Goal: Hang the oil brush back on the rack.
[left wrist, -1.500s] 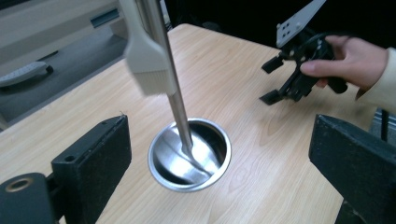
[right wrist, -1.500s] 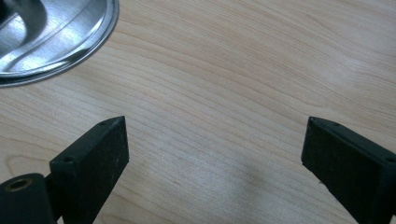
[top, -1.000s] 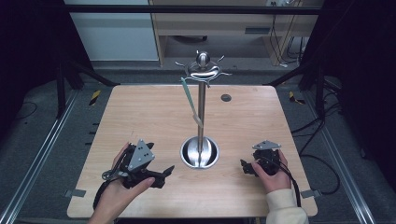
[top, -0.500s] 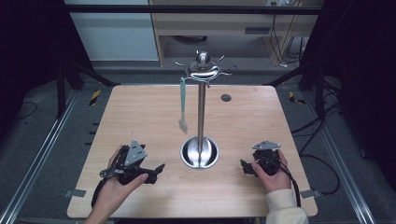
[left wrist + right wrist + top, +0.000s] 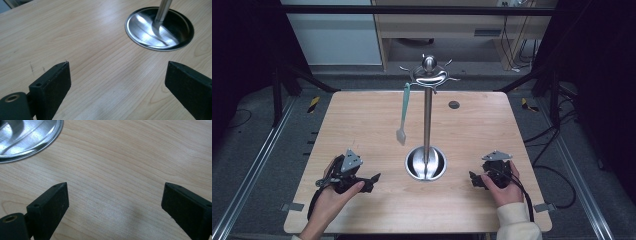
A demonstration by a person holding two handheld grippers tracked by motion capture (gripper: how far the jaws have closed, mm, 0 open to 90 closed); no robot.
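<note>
I judge hanging done: both jaws gape empty, left gripper point(image 5: 373, 178) and right gripper point(image 5: 473, 177) flanking the polished steel stand point(image 5: 427, 120); pale green utensil point(image 5: 404, 113) hangs beyond them. Next, nothing.

High view above table point(image 5: 362, 115), gripper views close, low, sharing stand base point(image 5: 160, 32)

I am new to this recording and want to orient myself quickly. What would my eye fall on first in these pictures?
First, the tall metal stand rising from its round shiny base at the middle of the wooden table, with a ring of hooks at its top. A pale green utensil hangs from one hook, left of the pole. Near the front edge, the left tool and the right tool rest low on either side of the base, both with jaws wide open.
</note>
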